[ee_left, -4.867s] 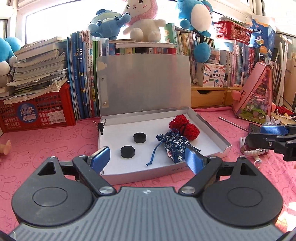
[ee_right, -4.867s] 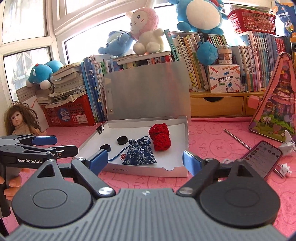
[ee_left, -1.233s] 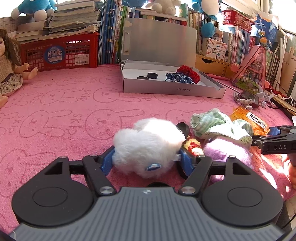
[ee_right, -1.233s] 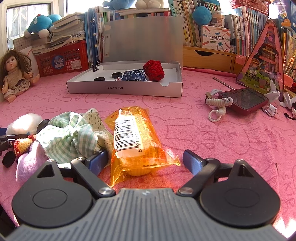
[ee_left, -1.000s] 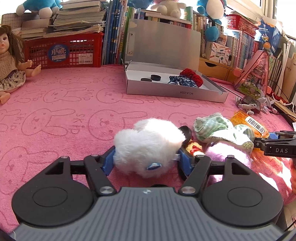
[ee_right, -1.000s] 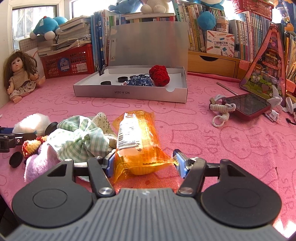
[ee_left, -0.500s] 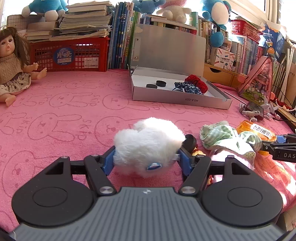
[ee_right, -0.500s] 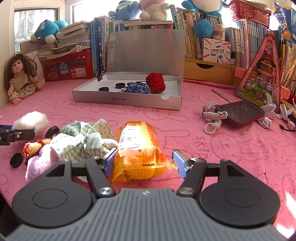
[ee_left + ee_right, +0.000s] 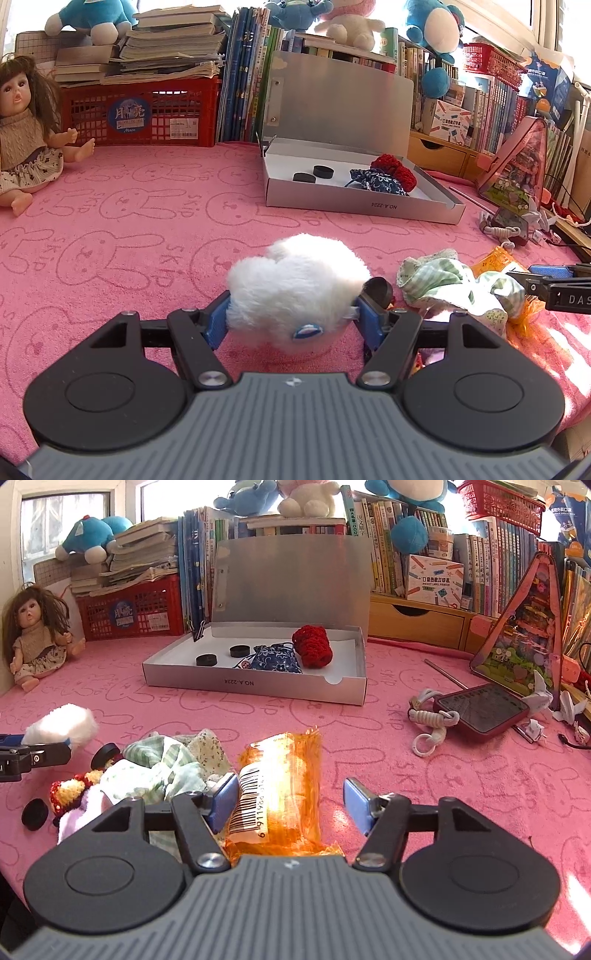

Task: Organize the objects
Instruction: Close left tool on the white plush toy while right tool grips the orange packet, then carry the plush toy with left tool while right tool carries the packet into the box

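Both pads point(image 9: 218, 322) against white plush point(image 9: 295, 284)

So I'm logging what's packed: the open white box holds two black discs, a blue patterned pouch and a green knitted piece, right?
Not quite: the knitted piece is red, not green, as the right wrist view shows. The rest stands: the open white box holds two black discs and a blue patterned pouch.

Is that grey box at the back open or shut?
Open. The grey box has its lid standing upright behind the tray, and two black discs, a blue pouch and red yarn lie exposed inside.
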A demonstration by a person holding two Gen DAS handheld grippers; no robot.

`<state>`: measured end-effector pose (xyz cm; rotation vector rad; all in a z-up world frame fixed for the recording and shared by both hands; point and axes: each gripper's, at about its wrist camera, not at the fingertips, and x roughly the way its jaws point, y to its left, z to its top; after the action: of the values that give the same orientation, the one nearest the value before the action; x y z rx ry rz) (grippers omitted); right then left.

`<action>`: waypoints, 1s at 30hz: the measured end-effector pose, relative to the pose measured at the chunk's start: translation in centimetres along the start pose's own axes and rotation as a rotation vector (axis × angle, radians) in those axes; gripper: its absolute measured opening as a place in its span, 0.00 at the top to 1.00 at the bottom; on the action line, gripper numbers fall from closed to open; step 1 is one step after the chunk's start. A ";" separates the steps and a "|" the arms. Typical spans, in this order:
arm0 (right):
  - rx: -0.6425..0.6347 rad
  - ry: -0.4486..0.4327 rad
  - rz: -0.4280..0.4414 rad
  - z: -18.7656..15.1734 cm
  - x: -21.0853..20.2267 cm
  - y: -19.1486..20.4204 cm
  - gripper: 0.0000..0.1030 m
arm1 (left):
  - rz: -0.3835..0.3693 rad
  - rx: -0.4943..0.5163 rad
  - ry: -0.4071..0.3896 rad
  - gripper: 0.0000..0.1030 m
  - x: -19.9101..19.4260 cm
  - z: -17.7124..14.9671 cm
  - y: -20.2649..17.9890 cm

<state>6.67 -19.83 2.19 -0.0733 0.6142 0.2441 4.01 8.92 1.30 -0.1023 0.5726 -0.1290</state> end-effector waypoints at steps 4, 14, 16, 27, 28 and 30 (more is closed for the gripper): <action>0.000 0.070 0.005 0.0 1.3 0.6 0.44 | -0.002 0.007 0.000 0.29 0.3 0.3 -0.1; 0.032 0.024 -0.004 1.8 0.4 -0.4 0.50 | -0.014 0.013 -0.016 0.29 1.0 2.8 -0.6; 0.040 0.011 -0.012 2.4 0.2 -0.8 0.49 | -0.021 0.010 -0.023 0.29 1.2 3.5 -0.6; 0.102 -0.028 -0.013 7.1 1.3 -3.3 0.49 | -0.030 0.003 -0.049 0.29 3.3 8.3 -0.9; 0.107 -0.027 -0.012 7.7 1.7 -3.6 0.49 | -0.031 0.001 -0.052 0.29 3.6 8.8 -0.9; 0.119 -0.024 -0.007 9.0 2.4 -4.0 0.49 | -0.034 -0.007 -0.056 0.29 4.4 10.0 -1.0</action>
<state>14.61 -21.99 8.12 0.0423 0.6030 0.2008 12.98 7.85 7.45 -0.1225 0.5161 -0.1567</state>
